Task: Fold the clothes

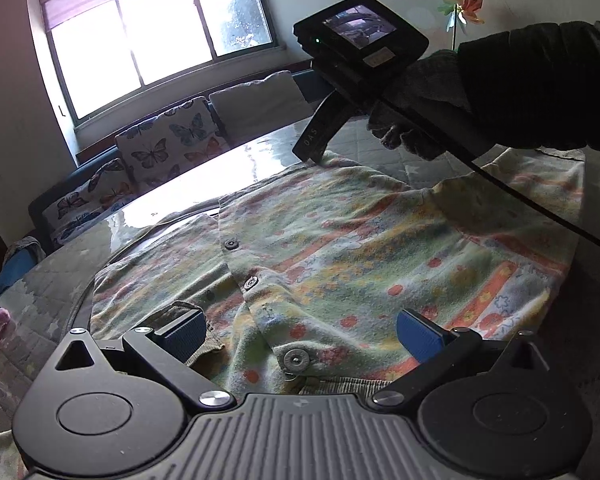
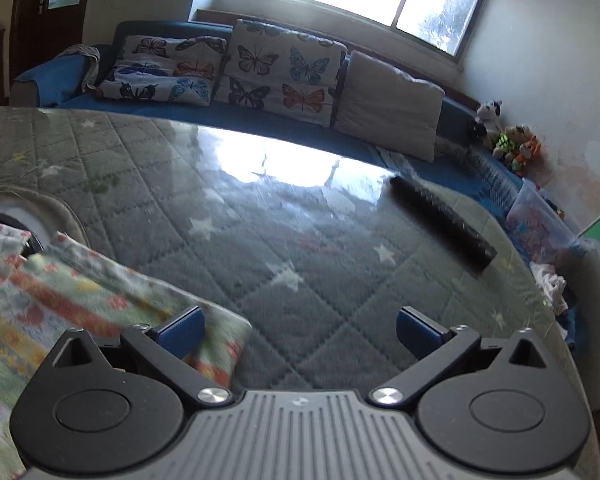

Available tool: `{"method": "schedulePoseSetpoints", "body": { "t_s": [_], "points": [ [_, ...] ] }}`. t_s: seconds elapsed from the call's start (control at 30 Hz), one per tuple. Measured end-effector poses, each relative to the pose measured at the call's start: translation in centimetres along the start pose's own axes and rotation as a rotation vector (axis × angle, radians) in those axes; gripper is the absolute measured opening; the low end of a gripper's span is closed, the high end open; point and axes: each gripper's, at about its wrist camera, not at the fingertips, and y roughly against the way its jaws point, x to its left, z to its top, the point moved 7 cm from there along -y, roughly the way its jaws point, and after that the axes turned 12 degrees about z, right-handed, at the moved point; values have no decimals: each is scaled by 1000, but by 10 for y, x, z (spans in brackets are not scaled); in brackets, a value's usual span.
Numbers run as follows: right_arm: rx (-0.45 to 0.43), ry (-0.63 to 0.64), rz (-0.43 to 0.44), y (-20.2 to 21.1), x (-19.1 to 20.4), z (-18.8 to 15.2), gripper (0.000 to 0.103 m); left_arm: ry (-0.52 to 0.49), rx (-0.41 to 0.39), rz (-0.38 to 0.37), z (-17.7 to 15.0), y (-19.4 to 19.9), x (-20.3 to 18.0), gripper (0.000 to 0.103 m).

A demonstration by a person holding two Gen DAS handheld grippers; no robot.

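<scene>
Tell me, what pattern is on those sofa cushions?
Colourful butterflies on a pale ground, on the cushions; clearest in the right wrist view.

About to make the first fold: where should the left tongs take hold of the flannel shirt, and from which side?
Grip the near hem corner of the flannel shirt, coming in low from the table's near edge. The shirt lies flat and snapped shut, so only its free edge offers a lip to pinch. The left tongs are open above the snap placket, so shift left first.

The shirt was soft, fuzzy printed cloth with dull metal snaps, lying on a glossy, reflective worktop laid over quilted fabric, while the fingers wore matt blue ribbed pads.
</scene>
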Motion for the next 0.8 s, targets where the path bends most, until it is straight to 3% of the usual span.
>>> {"method": "schedulePoseSetpoints", "body": {
  "t_s": [0.13,0.37,0.6,0.8],
  "points": [
    [8,48,43,-2,25,3,103,11,5,-11,1,-2,0,103],
    [-3,84,44,-11,50,13,103,39,16,-29,0,-2,2,103],
    [-14,141,130,-7,86,20,103,60,26,-43,-1,-3,3,103],
    [-6,124,146,-24,97,23,103,72,32,-52,-1,-4,4,103]
  ]
}}
